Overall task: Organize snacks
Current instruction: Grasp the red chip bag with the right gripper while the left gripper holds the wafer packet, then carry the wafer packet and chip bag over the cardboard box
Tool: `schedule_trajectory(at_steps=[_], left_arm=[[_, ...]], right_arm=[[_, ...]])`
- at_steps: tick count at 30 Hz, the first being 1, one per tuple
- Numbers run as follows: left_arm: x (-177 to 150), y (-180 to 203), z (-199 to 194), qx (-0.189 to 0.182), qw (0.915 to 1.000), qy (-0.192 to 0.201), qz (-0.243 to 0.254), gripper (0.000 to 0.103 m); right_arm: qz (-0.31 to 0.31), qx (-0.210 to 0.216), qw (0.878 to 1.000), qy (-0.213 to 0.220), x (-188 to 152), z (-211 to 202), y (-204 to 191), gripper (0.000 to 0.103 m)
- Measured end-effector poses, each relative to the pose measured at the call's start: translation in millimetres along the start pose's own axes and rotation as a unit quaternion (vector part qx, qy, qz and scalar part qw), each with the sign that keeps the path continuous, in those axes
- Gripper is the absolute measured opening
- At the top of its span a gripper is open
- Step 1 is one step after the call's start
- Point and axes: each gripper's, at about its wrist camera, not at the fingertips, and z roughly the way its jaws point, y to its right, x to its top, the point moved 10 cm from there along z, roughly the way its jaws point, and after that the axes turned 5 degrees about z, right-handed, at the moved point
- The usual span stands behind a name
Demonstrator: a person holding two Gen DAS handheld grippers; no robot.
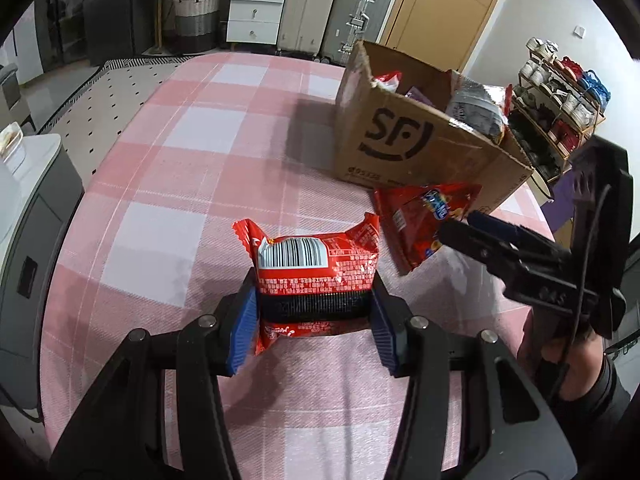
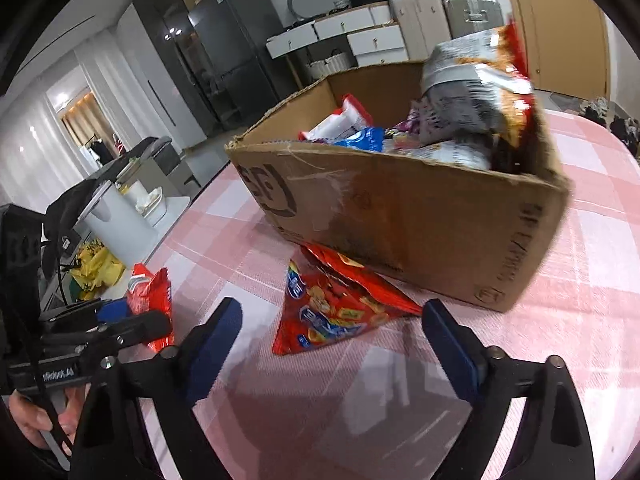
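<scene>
My left gripper (image 1: 314, 308) is shut on a red snack pack with a white barcode (image 1: 316, 264), held just above the pink checked tablecloth (image 1: 180, 168); the same pack shows in the right wrist view (image 2: 154, 304). A red flat snack bag (image 1: 424, 220) lies against the front of the cardboard SF box (image 1: 404, 148). My right gripper (image 2: 332, 320) is open and empty, its fingers on either side of that red bag (image 2: 332, 312). The box (image 2: 400, 216) holds several snack packs and a large silver bag (image 2: 468, 92).
A white cabinet (image 1: 28, 200) stands left of the table. A shoe rack (image 1: 560, 108) stands behind the box. Suitcases (image 1: 332, 12) and drawers line the far wall. A white bin (image 2: 116, 220) stands beside the table.
</scene>
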Motion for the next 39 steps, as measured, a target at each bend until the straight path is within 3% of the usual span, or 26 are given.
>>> schedule_trajectory(at_steps=[5, 8, 12, 19, 32, 39], left_arm=[[-3.3, -5.9, 2.5, 0.0, 1.0, -0.005, -0.007, 0.048], [-5.0, -7.2, 4.4, 0.0, 0.9999, -0.009, -0.01, 0.047], [-5.6, -8.1, 5.5, 0.0, 0.9999, -0.011, -0.011, 0.048], [-6.8, -4.9, 1.0, -0.003, 0.9998, -0.011, -0.015, 0.047], [-10.1, 7.9, -25.4, -0.004, 0.9999, -0.001, -0.011, 0.048], [-6.2, 25.4, -44.3, -0.01, 0.9998, 0.014, 0.0, 0.048]], right_arm=[[-0.015, -0.015, 1.0, -0.008, 6.1, 16.6, -3.6, 0.086], [-0.022, -0.035, 0.999, -0.021, 7.1, 28.9, -2.0, 0.072], [-0.024, -0.028, 0.999, -0.031, 5.4, 34.7, -4.5, 0.059], [-0.031, -0.011, 0.998, -0.045, 0.0, 29.4, -11.8, 0.046], [-0.002, 0.026, 0.999, -0.02, -16.5, -17.7, -19.6, 0.041], [0.003, 0.02, 1.0, 0.006, -36.0, -62.8, -17.9, 0.041]])
